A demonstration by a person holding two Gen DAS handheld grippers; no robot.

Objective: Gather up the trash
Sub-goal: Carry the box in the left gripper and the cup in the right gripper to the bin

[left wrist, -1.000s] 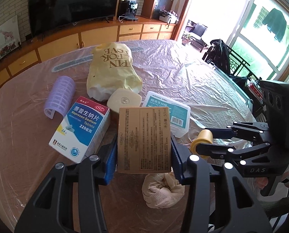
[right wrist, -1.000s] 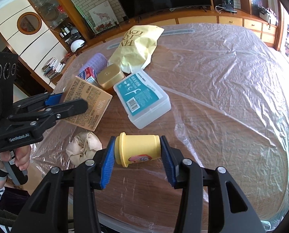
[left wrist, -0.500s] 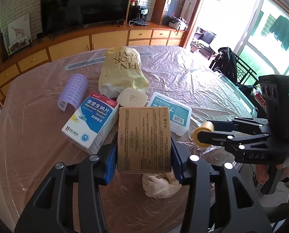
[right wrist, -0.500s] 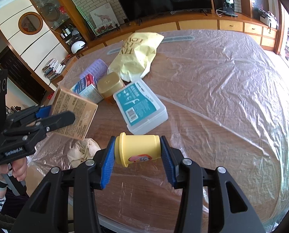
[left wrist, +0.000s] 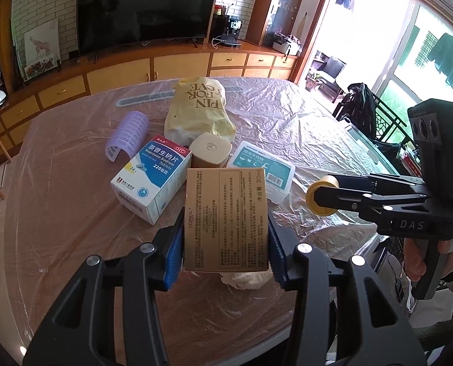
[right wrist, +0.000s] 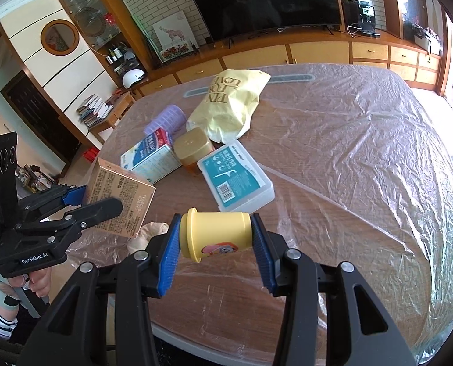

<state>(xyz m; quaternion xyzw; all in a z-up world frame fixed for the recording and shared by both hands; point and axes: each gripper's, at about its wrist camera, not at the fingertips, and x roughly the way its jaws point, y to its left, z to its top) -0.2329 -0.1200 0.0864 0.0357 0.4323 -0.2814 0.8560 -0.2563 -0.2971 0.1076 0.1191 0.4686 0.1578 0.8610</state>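
Left wrist view, tan carton [left wrist: 226, 218] raised higher, table [left wrist: 58, 213] farther

Both your grippers clamped, angled down

L gripper [left wrist: 225, 238] pads pinch a beige box [left wrist: 226, 218]; R gripper [right wrist: 215, 239] pads squeeze a yellow cup [right wrist: 215, 233], hands on both grips

table [left wrist: 58, 213], plastic-covered | yellow bag [left wrist: 199, 113] | medicine box [left wrist: 151, 177] | floss box [left wrist: 261, 170]

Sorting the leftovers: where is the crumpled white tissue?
The crumpled white tissue lies on the table's near edge, below the tan cardboard box and left of the yellow plastic cup.
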